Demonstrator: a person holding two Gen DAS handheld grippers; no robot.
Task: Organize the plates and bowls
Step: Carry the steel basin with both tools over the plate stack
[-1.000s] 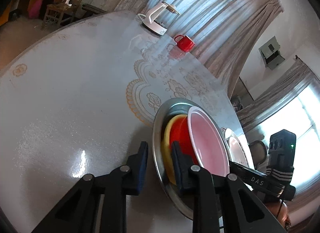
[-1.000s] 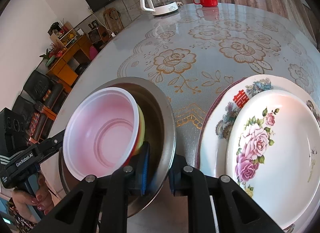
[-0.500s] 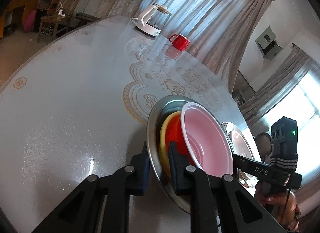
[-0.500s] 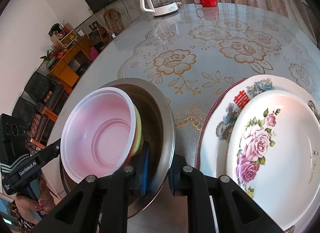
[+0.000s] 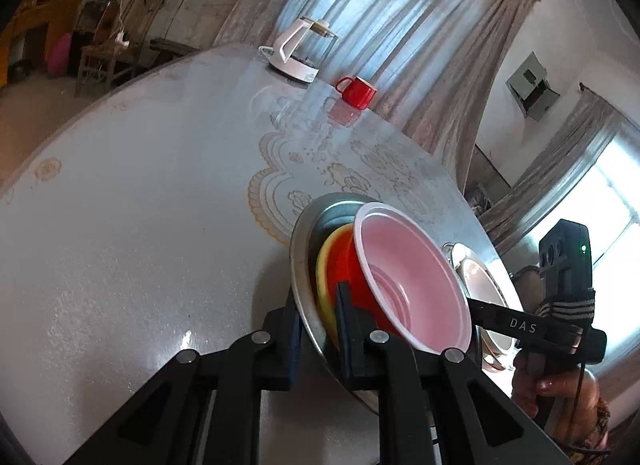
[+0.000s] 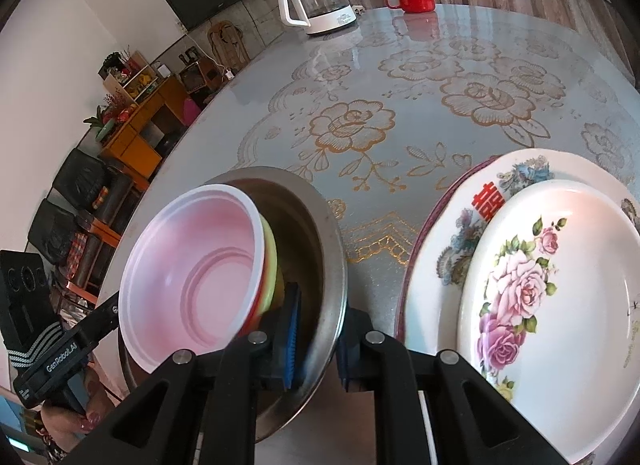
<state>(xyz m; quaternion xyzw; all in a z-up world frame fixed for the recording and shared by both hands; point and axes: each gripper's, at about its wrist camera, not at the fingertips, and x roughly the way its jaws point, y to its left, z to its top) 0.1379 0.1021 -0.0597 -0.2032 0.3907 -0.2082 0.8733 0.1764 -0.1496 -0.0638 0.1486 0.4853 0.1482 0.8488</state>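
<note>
Since a moment ago, the left gripper (image 5: 318, 329) has closed its two fingers onto the rim of the metal bowl (image 5: 300, 265); before, the rim sat loose between them.

From the left wrist, that gripper now pinches the near rim of the metal bowl, one finger outside and one inside. The bowl is tipped up on the worktop (image 5: 140, 205). Inside it sit a yellow bowl (image 5: 323, 265), a red bowl (image 5: 344, 265) and a pink bowl (image 5: 412, 277), one in the other. Far back stand a white kettle (image 5: 296, 53) and a red mug (image 5: 358, 91). At the right edge a hand (image 5: 560, 389) holds the other gripper's handle.

From the right wrist, the right gripper (image 6: 318, 341) pinches the other side of the same metal bowl (image 6: 328, 265), with its blue pad inside the rim. The pink bowl (image 6: 192, 277) leans toward the left. Just beside the bowl lies a stack of flowered plates (image 6: 560, 285) on the worktop (image 6: 400, 85).
</note>
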